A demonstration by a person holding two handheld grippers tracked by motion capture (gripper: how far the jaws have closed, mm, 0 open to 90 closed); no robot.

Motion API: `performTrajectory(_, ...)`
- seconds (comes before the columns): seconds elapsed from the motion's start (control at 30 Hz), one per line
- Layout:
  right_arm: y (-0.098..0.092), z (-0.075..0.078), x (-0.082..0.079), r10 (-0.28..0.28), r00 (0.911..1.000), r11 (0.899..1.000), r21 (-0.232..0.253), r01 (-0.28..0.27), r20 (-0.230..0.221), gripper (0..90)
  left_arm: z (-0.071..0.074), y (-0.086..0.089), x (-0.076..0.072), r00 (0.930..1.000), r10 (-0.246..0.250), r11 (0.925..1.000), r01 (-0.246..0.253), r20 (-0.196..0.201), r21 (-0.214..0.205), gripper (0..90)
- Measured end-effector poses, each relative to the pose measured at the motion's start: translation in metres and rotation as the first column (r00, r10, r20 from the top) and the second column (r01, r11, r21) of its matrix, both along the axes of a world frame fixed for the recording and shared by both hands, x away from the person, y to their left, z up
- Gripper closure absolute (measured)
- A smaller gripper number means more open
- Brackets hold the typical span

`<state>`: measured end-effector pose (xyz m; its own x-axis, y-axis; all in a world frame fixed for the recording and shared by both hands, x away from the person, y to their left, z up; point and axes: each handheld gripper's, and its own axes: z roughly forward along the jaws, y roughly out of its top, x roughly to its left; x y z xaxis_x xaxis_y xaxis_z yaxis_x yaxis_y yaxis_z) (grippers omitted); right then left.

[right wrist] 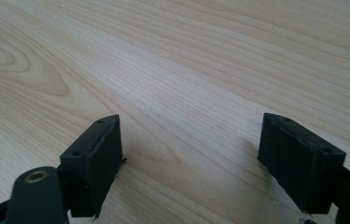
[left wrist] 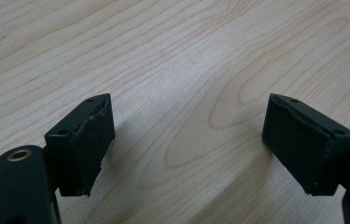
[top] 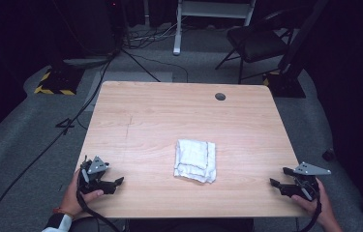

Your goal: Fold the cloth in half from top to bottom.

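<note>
Where the person's forearms come in at the near edge of the table, each hand holds a gripper low over the wood. The left hand grips the left gripper near the table's near left corner, its grey plate on top and its cable looping down off the edge. In the left gripper view its jaws stand spread wide, with bare wood grain between them and nothing touching the pads. The right hand holds the right gripper near the near right corner, pointing inward toward the left one. In the right gripper view its jaws are likewise spread apart over bare wood, with nothing between the pads.

Farther in, roughly midway between the two grippers and well apart from both, lies the cloth. It is white, folded into a rough rectangle, and rests flat on the table a little nearer the person than the table's middle. Neither gripper touches it.

Beyond the cloth the tabletop runs bare to a small dark round hole close to the far edge. Past the table, on the grey floor, stand a black chair at the right and cables trailing at the left.
</note>
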<state>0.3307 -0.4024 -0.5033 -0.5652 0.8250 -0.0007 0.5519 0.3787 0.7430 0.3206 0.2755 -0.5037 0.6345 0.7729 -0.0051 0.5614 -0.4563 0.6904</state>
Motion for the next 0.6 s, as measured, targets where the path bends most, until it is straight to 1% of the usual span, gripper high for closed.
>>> performTrajectory(0.2, 0.0014, -0.0001, 0.001, -0.017, 0.9999, 1.0, -0.002, 0.017, 0.0, 20.8, -0.0001, 0.0003, -0.0002, 1.0, 0.003, 1.0, -0.003, 0.0, -0.002, 17.4)
performTrajectory(0.27, 0.0017, -0.0001, 0.0011, -0.02, 0.9998, 1.0, -0.002, 0.02, 0.0, 20.8, -0.0002, 0.0001, -0.0006, 0.9999, 0.015, 0.9999, -0.015, -0.003, -0.005, 17.0)
performTrajectory(0.6, 0.002, -0.0001, 0.0013, -0.033, 0.9995, 0.999, -0.004, 0.033, 0.0, 20.8, -0.0002, 0.0001, -0.0006, 0.9999, 0.015, 0.9999, -0.015, -0.003, -0.005, 16.8)
